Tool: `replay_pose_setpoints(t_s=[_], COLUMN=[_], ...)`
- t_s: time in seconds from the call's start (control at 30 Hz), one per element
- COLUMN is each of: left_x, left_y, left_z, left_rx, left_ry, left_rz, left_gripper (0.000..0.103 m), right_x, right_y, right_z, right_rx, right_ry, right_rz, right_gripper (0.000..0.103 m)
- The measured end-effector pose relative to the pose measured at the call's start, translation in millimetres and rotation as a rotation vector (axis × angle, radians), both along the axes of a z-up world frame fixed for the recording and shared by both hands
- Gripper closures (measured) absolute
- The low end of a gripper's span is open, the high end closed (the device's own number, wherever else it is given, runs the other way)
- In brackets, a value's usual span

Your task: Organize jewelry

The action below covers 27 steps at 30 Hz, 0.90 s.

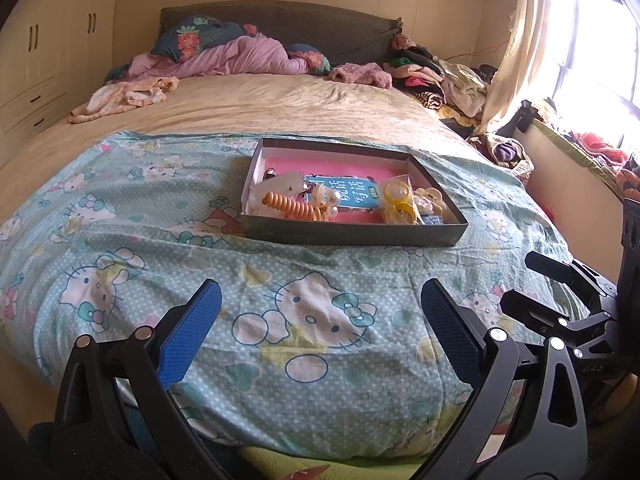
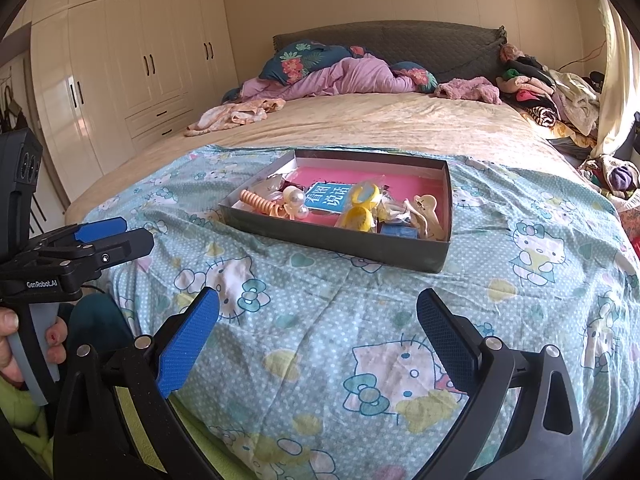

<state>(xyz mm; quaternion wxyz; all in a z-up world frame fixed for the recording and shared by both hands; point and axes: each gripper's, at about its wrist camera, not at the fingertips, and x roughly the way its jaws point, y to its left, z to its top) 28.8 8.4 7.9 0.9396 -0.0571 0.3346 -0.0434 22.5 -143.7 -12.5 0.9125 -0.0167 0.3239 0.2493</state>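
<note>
A: Entry, near field. Left tongs [image 1: 320, 320] released, blue pads spread wide, nothing between them, held over the teal cat-print sheet [image 1: 280, 320]. Right tongs?

B: Right tongs [image 2: 318, 328] likewise released, pads wide apart and bare, over the same sheet [image 2: 320, 340]. In the right wrist view the left tongs [image 2: 112, 236] show off to the left side, fingers close together from that angle; a hand [image 2: 16, 344] grips the grey handle.

A: Noted. Next out, ahead of both tongs: the shallow dark cardboard box [image 1: 352, 236], open, resting on the sheet, well apart from either pair of pads.

B: Contents, per the right wrist view: pink lining [image 2: 400, 184]; orange coiled band [image 2: 260, 202] at the near left corner; pearl-like bead piece [image 2: 294, 200] just beside it; blue printed card [image 2: 330, 198] in the middle; two yellow round pieces [image 2: 362, 206] touching the card's right edge; cream hair claw [image 2: 426, 212] toward the right wall; small blue block [image 2: 398, 232] against the near wall.

A: Farther out?

B: Beige bedspread [image 2: 380, 120], then the crumpled purple bedding [image 2: 344, 76] against a dark headboard [image 2: 440, 44]. Clothes pile [image 2: 540, 92] to the far right, white wardrobe [image 2: 132, 60] far left.
</note>
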Motion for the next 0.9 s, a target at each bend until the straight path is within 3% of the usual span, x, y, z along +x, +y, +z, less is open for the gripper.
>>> replay_pose_setpoints(t_s=[0.9], left_x=[-1.2], left_y=[2.2], left_z=[-9.8], left_rx=[0.005], left_ry=[0.039], left_rz=[0.025], left_gripper=[0.01], right_x=[6.8], right_y=[-5.1], right_z=[-8.3], right_rx=[-0.003], right_ry=[0.032], right_rz=[-0.017], right_gripper=[0.005])
